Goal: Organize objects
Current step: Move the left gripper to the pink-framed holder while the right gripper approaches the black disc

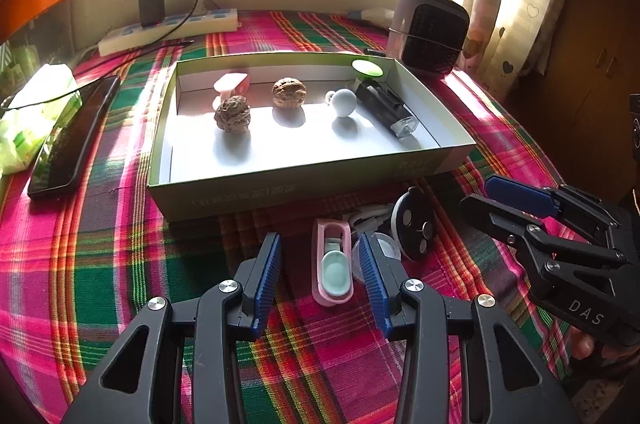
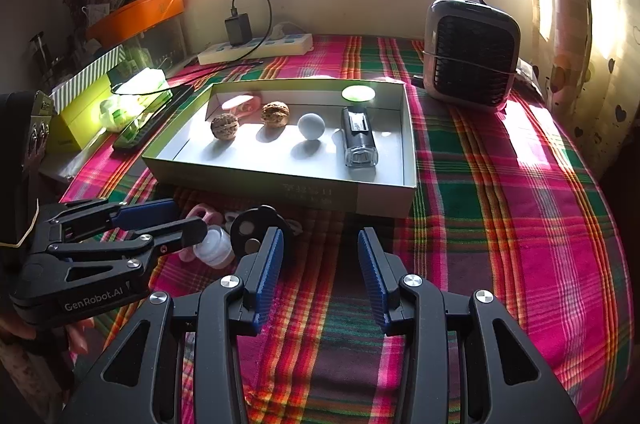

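Left tongs (image 1: 320,264), open and empty, straddle the pink case (image 1: 332,264), its long axis running between the fingers toward the box (image 1: 280,183).

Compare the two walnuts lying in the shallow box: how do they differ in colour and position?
The left walnut looks darker and greyer; the right walnut is lighter, warmer brown. The left walnut lies nearer the camera, just in front of a pink item; the right walnut sits farther back, closer to the grey ball. Both are wrinkled, similar in size, and rest inside the box.
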The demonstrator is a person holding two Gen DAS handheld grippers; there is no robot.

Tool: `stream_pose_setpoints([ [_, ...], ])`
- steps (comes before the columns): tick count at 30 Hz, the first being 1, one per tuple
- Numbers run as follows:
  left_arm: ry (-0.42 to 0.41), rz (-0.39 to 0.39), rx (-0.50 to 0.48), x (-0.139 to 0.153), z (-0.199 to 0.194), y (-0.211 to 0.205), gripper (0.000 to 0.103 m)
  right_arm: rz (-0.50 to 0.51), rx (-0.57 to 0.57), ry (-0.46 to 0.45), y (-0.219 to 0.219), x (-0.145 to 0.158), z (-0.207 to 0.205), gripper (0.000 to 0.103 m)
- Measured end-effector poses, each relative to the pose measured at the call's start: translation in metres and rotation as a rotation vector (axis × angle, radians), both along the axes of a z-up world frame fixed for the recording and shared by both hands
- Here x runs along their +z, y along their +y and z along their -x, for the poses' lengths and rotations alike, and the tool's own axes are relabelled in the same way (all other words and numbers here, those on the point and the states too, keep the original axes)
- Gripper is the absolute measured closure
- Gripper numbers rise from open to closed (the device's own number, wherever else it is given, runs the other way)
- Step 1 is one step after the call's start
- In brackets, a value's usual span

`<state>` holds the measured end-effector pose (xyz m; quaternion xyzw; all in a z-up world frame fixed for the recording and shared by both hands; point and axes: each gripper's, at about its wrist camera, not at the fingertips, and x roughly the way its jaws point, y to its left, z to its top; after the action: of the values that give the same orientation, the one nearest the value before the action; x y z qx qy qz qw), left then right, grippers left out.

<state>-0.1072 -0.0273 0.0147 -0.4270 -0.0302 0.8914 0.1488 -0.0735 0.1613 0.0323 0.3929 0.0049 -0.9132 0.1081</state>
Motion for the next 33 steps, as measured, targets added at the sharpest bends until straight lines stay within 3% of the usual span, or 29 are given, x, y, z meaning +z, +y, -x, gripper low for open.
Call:
stream_pose_setpoints([
  [23, -0.045, 0.03, 0.007, -0.006, 0.011, -0.005, 0.064, -0.007, 0.018, -0.011, -0.005, -0.001, 0.004, 0.062],
  [30, -0.039, 0.028, 0.025, -0.005, 0.013, -0.01, 0.064, 0.027, 0.082, -0.004, -0.014, -0.001, 0.001, 0.062],
  [33, -0.03, 0.031, 0.035, -0.004, 0.012, -0.013, 0.063, 0.02, 0.108, -0.008, -0.021, -0.003, 0.0, 0.056],
])
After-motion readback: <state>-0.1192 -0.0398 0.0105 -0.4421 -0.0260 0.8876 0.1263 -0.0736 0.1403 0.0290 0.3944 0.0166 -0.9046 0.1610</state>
